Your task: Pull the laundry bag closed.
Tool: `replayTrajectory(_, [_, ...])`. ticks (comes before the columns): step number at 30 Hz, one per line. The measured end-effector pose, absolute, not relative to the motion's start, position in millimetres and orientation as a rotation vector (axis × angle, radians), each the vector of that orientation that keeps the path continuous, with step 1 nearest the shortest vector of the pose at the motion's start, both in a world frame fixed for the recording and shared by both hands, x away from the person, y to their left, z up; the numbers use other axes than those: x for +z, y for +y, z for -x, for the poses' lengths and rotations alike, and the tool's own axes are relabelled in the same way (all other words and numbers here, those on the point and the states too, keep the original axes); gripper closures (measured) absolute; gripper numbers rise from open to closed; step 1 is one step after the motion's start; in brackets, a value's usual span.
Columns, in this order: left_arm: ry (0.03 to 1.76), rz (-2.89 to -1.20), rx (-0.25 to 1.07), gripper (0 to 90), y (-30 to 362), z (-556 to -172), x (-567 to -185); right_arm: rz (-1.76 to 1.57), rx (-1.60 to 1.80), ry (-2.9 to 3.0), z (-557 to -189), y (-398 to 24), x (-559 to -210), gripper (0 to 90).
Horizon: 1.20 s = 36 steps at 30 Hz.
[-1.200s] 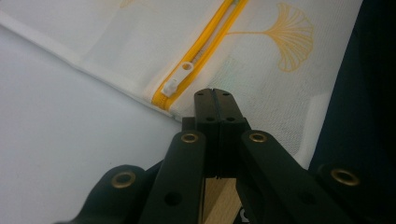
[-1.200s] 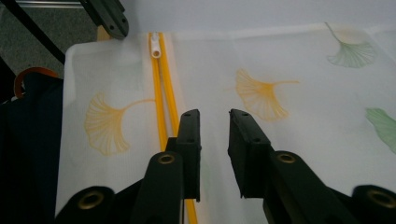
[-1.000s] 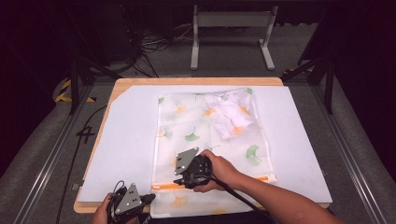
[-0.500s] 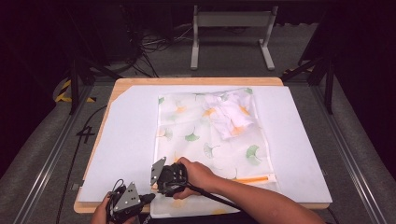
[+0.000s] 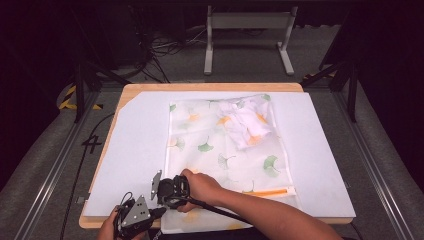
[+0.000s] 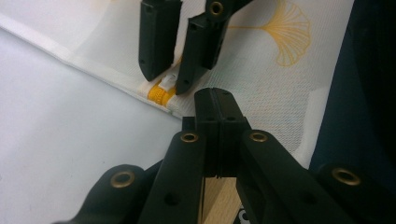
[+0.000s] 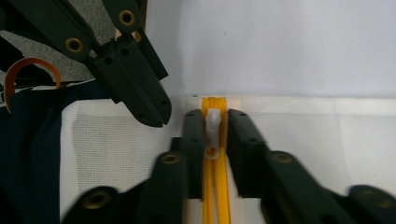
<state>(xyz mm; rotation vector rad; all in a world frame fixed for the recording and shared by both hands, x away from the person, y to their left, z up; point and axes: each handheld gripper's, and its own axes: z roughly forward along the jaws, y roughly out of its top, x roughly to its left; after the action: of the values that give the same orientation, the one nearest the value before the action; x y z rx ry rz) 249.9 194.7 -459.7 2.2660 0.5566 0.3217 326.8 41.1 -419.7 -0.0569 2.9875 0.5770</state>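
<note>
A white mesh bag (image 5: 225,145) printed with green and orange ginkgo leaves lies flat at frame centre. Its orange zipper (image 7: 215,186) runs along the near edge, white pull (image 7: 212,128) at the left end.

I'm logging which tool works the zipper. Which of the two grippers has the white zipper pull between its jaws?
The right gripper: its jaws sit either side of the white zipper pull on the yellow zipper. The left gripper is shut on the bag's corner beside it.

fine white mesh cloth bag (image 7: 327,140), orange zipper tape (image 7: 215,186), glossy white plastic pull (image 7: 213,130), matt black jaws, wooden table (image 5: 210,87)
</note>
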Motion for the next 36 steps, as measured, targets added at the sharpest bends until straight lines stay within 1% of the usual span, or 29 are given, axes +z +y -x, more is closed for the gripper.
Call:
replayTrajectory(11, [0.573,-2.261,0.316,90.0,194.2,-250.4,-459.2,0.065,0.542,2.970,-324.0,40.6,-421.1,82.9])
replayTrajectory(16, [0.576,-2.261,0.356,90.0,190.1,-253.9,-458.6,0.082,0.549,2.958,-323.4,40.0,-421.4,82.9])
replayTrajectory(20, [0.594,-2.245,0.313,90.0,190.7,-257.1,-460.0,0.078,0.547,2.960,-324.1,38.8,-421.3,83.0])
replayTrajectory(36, [0.662,-2.215,0.265,90.0,192.9,-258.8,-461.5,0.087,0.555,2.943,-320.1,31.3,-421.9,84.1])
